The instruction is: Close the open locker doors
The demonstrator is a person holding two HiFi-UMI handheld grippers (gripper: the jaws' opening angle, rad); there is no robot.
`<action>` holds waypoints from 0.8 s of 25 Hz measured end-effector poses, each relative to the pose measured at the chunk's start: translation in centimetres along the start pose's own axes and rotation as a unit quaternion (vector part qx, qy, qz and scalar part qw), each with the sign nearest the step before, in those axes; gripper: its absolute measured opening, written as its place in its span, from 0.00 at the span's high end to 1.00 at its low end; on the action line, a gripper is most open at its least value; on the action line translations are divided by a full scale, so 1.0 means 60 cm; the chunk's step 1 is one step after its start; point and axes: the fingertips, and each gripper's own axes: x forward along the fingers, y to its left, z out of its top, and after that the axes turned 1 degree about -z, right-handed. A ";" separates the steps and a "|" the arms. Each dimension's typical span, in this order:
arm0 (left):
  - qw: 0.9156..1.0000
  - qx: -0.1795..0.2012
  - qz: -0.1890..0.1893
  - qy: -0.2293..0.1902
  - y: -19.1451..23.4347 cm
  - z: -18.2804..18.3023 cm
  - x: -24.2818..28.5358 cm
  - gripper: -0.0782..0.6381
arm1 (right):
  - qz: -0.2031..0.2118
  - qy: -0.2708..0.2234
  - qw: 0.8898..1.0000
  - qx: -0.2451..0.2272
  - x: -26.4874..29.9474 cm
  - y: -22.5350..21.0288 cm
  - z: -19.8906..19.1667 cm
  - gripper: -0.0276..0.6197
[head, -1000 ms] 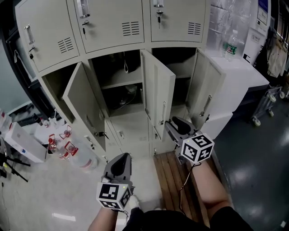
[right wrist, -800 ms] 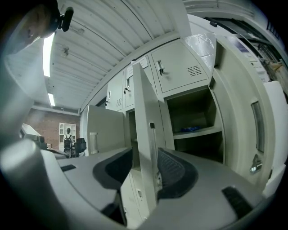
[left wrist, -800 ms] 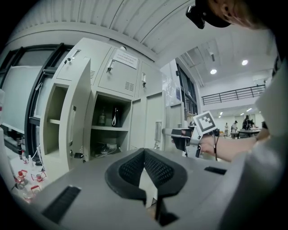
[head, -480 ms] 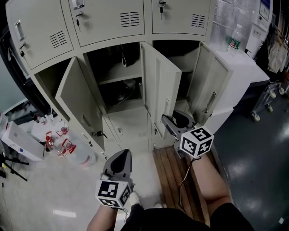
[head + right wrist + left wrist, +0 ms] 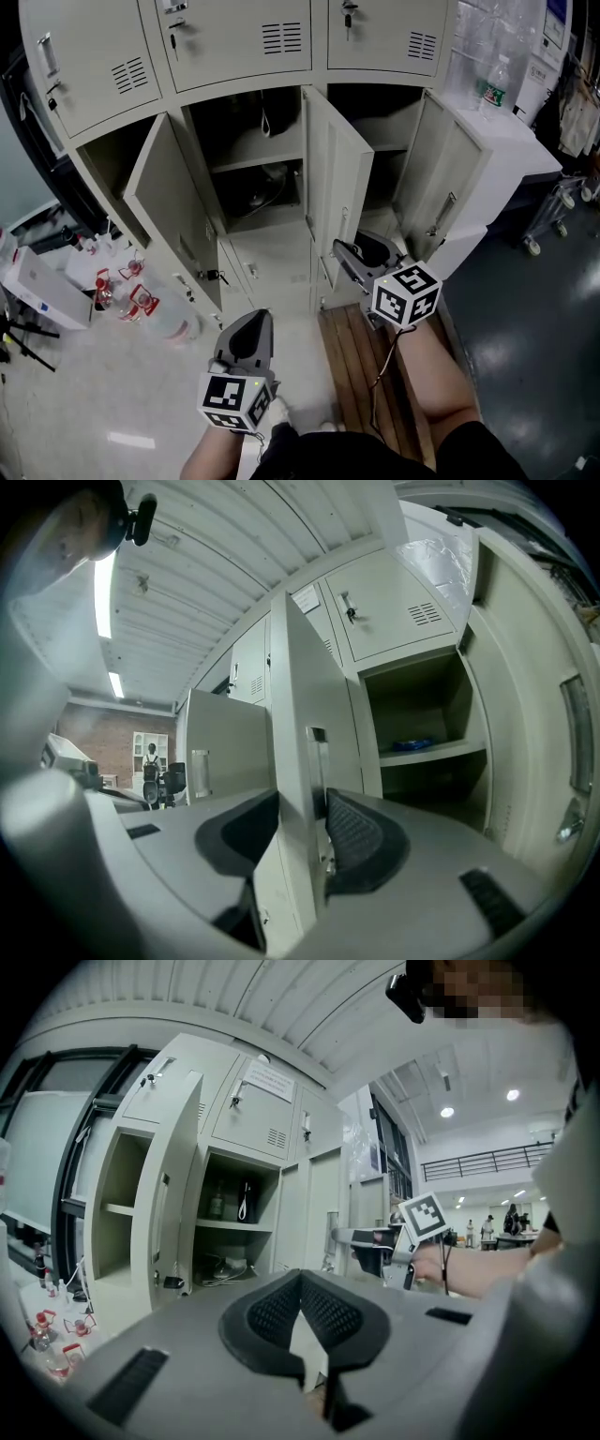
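Our right tool (image 5: pixel 343 253) had just been closing on the free edge of the middle door (image 5: pixel 333 178), clamping it so we could swing it shut. The left tool (image 5: pixel 251 323) hung clenched and empty, spare for now.

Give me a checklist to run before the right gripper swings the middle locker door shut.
1. Grip: right gripper on the middle door edge, fingers have just been closing onto it: ok.
2. Spare hand: left gripper shut, empty: ok.
3. Opening: cables inside clear of the frame: cannot tell.
4. Swing path: left door angled away: ok, probably.
5. Remaining: left door, right door closed: not ok.
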 end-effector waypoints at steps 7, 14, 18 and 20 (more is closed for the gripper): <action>1.000 -0.004 0.013 0.000 0.020 -0.002 -0.025 0.89 | 0.019 0.005 1.000 -0.011 0.023 0.040 -0.004 0.72; 1.000 -0.006 0.024 -0.001 0.041 -0.006 -0.045 0.88 | 0.040 0.007 0.999 -0.016 0.063 0.085 -0.007 0.72; 1.000 -0.004 0.030 -0.006 0.056 -0.002 -0.050 0.89 | 0.050 0.010 0.998 -0.028 0.089 0.112 -0.007 0.73; 0.999 -0.006 0.031 -0.006 0.062 -0.002 -0.051 0.88 | 0.056 0.011 0.998 -0.032 0.102 0.123 -0.008 0.73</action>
